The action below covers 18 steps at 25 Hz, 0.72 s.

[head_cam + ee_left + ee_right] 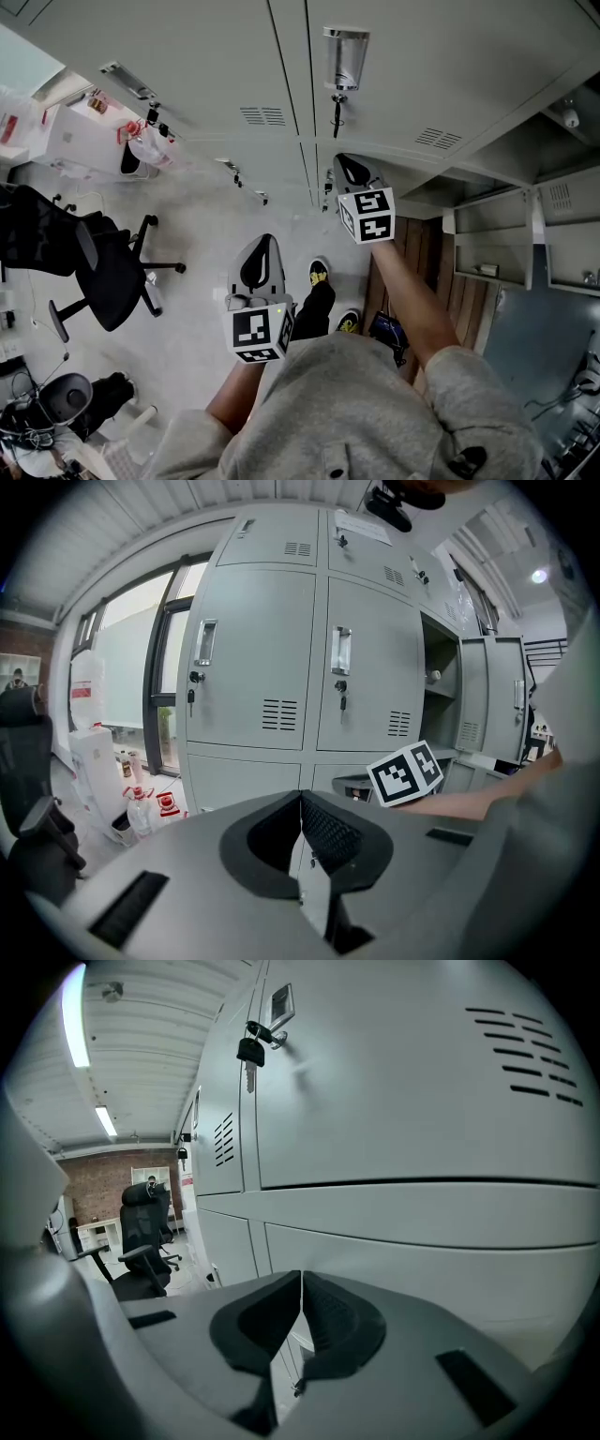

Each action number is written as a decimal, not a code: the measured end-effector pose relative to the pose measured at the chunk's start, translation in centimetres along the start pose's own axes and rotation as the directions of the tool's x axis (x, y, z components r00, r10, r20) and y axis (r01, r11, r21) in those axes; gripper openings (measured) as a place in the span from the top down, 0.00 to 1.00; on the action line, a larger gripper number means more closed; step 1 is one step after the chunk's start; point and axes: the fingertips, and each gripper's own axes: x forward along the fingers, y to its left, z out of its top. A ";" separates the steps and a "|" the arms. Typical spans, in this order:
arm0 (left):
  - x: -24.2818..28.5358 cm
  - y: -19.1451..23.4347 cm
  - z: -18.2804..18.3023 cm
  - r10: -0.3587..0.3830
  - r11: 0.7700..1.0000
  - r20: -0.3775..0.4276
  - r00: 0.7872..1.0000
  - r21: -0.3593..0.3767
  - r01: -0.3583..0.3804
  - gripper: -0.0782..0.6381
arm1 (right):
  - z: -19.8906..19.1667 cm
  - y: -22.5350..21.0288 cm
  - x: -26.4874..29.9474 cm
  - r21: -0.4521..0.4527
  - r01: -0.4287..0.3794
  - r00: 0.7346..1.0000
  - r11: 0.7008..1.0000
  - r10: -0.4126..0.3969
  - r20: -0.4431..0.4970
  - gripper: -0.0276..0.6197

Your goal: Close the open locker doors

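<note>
The bank of grey lockers (281, 649) takes up pretty much everything in front. Most doors are shut, but over on the right side one compartment (439, 686) is wide open, with its locker door (506, 700) swung out next to it. In the head view that open section (497, 248) sits to the right of the person's outstretched arm.

There's a black office chair (103, 272) on the light floor (206, 216), off to the left and well apart from the lockers.

The left hand-held gripper (301, 799) is clenched with nothing in it, pads meeting tip to tip. It's held back from the lockers, lower than the other one in the head view (266, 242).

The right hand-held gripper (301, 1279) is also clenched and empty. It's pushed forward close to a closed door front, just below the metal handle (344, 56).

A small key (249, 1054) hangs from the lock on that closed door, above the jaws.
</note>
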 end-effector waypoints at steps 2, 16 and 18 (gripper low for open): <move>0.0 -0.4 0.0 -0.010 1.000 0.004 1.000 0.003 0.010 0.88 | -0.1 0.3 -0.6 -0.007 -0.016 1.000 1.000 0.016 -0.006 0.90; -3.4 -6.7 -0.8 -0.108 0.993 0.021 0.994 0.039 0.108 0.88 | 2.7 1.1 -17.2 -0.110 -0.063 0.993 0.992 0.074 0.092 0.90; -4.1 -8.2 -0.9 -0.134 0.990 0.023 0.991 0.052 0.133 0.88 | 2.9 0.4 -20.7 -0.113 -0.042 0.993 0.993 0.054 0.109 0.90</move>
